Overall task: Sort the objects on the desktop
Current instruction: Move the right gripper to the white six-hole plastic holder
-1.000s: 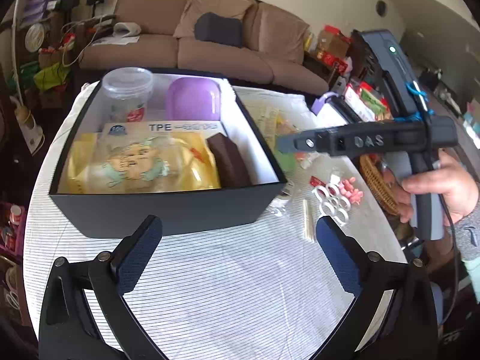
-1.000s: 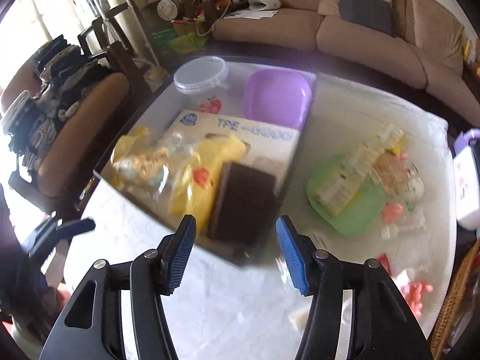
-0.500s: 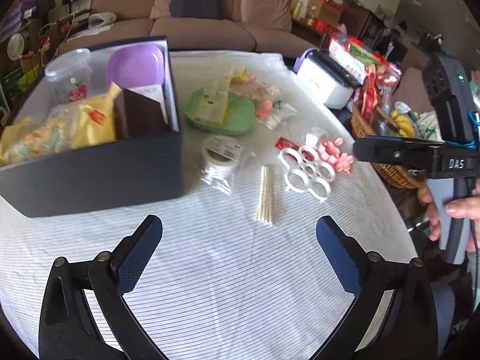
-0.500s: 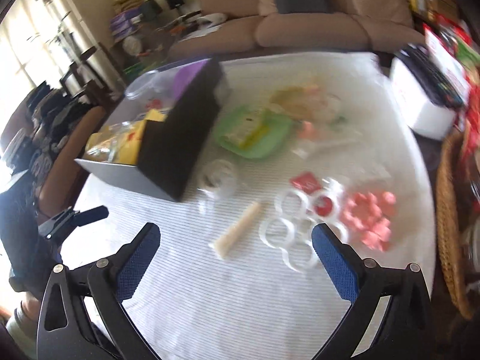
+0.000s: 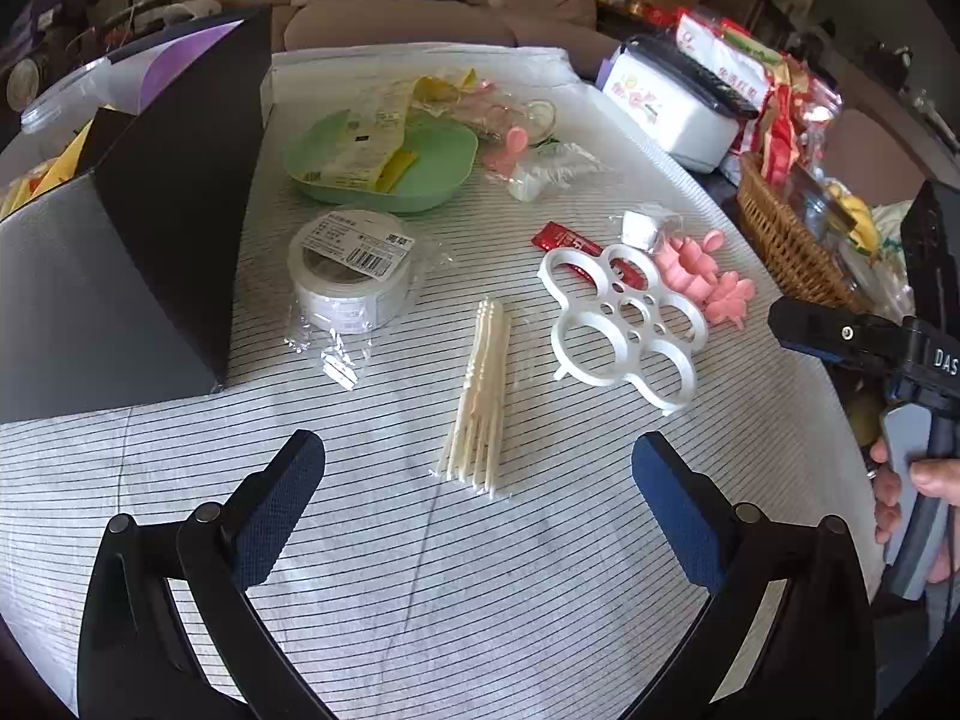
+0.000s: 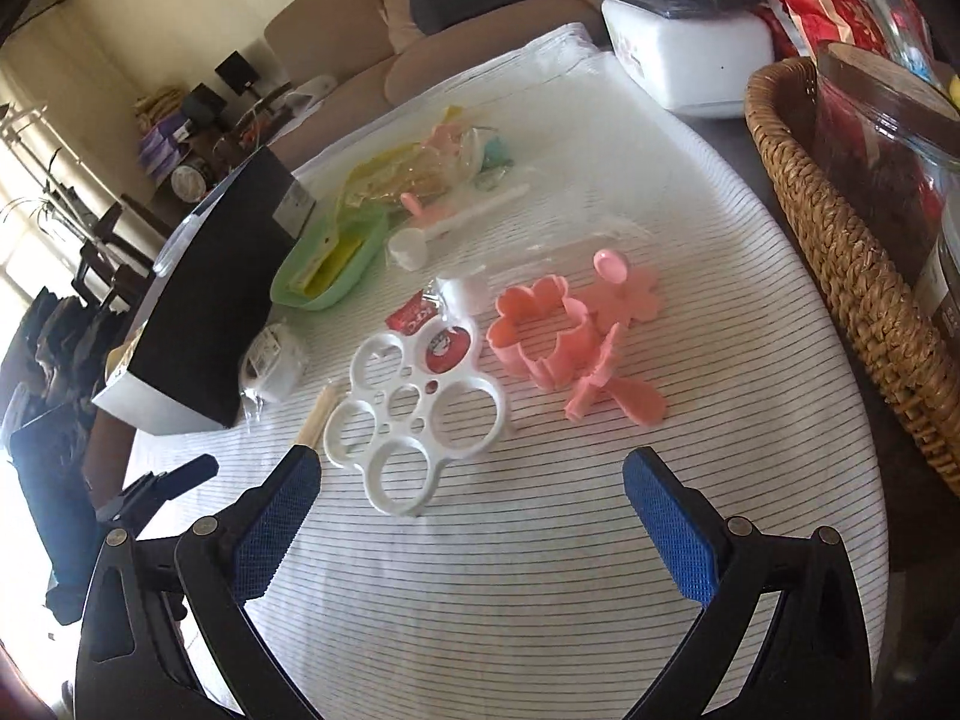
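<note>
The left gripper hangs released over the striped white tablecloth, its blue-padded jaws spread wide with nothing between them, the bundle of pale cream plastic sticks lying just ahead of the gap. The right gripper is likewise spread to its widest and empty, poised above the cloth with the white plastic ring mould of round holes just beyond its left finger. Beside that mould sit the pink flower-shaped plastic cutters. A wrapped roll of white tape rests near the black open cardboard box, and the light green shallow plastic tray lies farther back. A woven wicker basket stands at the table's right edge
</note>
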### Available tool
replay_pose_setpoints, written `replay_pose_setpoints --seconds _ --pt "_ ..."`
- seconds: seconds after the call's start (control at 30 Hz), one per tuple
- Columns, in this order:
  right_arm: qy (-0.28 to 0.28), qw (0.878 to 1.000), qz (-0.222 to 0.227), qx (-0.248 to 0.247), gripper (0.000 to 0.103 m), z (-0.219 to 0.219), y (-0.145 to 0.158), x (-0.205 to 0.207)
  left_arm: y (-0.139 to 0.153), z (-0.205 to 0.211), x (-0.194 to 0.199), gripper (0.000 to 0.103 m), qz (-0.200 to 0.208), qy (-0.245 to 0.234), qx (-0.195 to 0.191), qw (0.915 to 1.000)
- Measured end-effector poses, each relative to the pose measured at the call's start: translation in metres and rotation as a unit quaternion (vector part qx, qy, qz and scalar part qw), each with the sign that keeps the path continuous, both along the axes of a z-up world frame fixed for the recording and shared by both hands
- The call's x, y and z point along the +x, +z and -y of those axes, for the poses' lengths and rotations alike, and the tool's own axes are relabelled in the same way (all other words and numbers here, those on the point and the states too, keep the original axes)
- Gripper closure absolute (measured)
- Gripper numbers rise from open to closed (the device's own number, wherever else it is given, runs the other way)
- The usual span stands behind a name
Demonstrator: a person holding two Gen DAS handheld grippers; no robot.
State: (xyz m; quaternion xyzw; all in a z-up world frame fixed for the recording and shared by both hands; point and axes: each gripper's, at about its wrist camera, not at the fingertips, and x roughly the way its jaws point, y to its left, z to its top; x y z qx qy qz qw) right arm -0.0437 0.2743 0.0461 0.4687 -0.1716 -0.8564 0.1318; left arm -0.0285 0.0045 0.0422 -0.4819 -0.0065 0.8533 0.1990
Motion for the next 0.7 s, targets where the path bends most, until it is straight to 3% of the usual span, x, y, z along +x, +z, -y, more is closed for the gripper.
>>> replay_pose_setpoints --seconds 0.2,0.3,0.37,0.5,0.53,0.57,0.7 --pt "0.029 0.999 0.004 -0.021 0.005 0.006 -0.007 -0.011 -0.002 -0.014 -0.007 0.0 -0.002 -0.015 -0.015 0.9998" --pt "0.046 0.999 0.016 -0.011 0.021 0.021 -0.015 -0.021 -0.006 -0.017 -0.007 0.0 -0.007 -0.019 -0.036 0.9991" --pt "0.053 0.998 0.034 -0.006 0.036 0.031 -0.024 -0.029 -0.006 -0.015 -0.008 0.0 0.002 -0.018 -0.022 0.9996" --pt "0.056 0.998 0.028 0.024 0.039 0.042 -0.027 -0.034 -0.006 -0.015 -0.012 0.0 0.009 -0.022 -0.008 0.9997" --pt "0.052 0.998 0.026 0.029 0.06 0.043 -0.027 -0.035 -0.008 -0.015 -0.013 0.0 0.014 -0.022 -0.003 0.9996" --pt "0.048 0.998 0.023 0.028 0.069 0.041 -0.028 -0.034 -0.009 -0.014 -0.015 0.0 0.022 -0.022 0.005 0.9995" --pt "0.042 0.999 0.016 -0.003 0.085 0.029 -0.025 -0.033 -0.01 -0.008 -0.02 0.0 0.043 -0.015 0.04 0.9982"
